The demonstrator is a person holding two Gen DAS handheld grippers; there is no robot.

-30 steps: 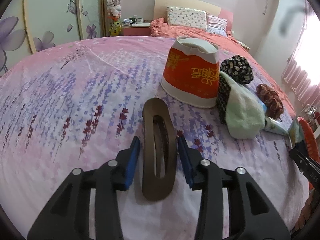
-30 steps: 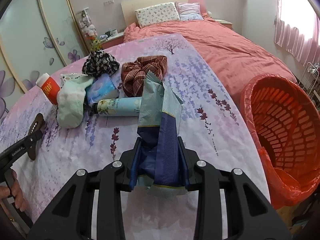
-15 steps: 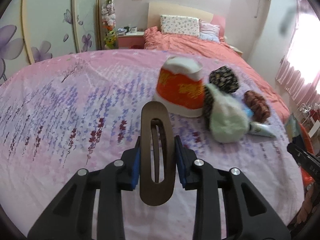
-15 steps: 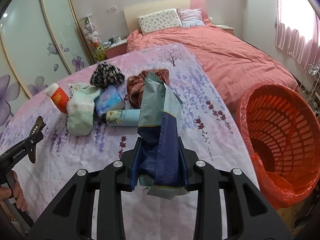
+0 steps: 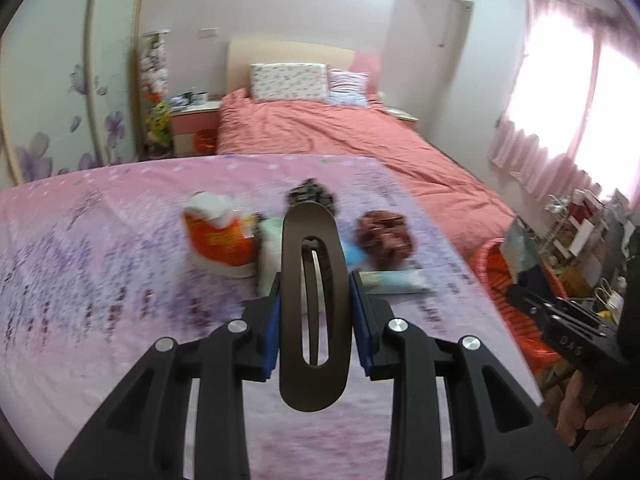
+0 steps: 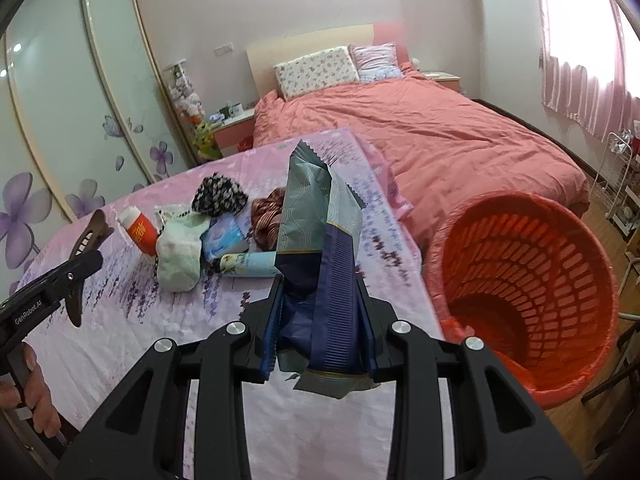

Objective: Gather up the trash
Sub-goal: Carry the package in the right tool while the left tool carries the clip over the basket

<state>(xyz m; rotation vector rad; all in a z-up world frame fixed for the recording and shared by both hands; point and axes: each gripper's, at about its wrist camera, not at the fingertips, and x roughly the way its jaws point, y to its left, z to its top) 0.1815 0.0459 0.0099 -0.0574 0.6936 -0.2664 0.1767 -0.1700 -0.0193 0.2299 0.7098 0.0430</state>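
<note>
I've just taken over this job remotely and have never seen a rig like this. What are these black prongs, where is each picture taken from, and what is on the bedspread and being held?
There is no robot arm. A person holds a two-finger tool in each hand, with a wide-angle camera looking along its fingers.

In the left tool's view, the left gripper has just closed on a brown hair clip and holds it above the spread.

In the right tool's view, the right gripper is clamped on a blue-grey snack wrapper.

On the lavender-print bedspread lie a red-and-white cup, a pale green cloth, a black-and-white scrunchie, a striped reddish scrunchie, a tissue pack and a light blue tube. The orange bin stands beside the bed's right edge.
</note>
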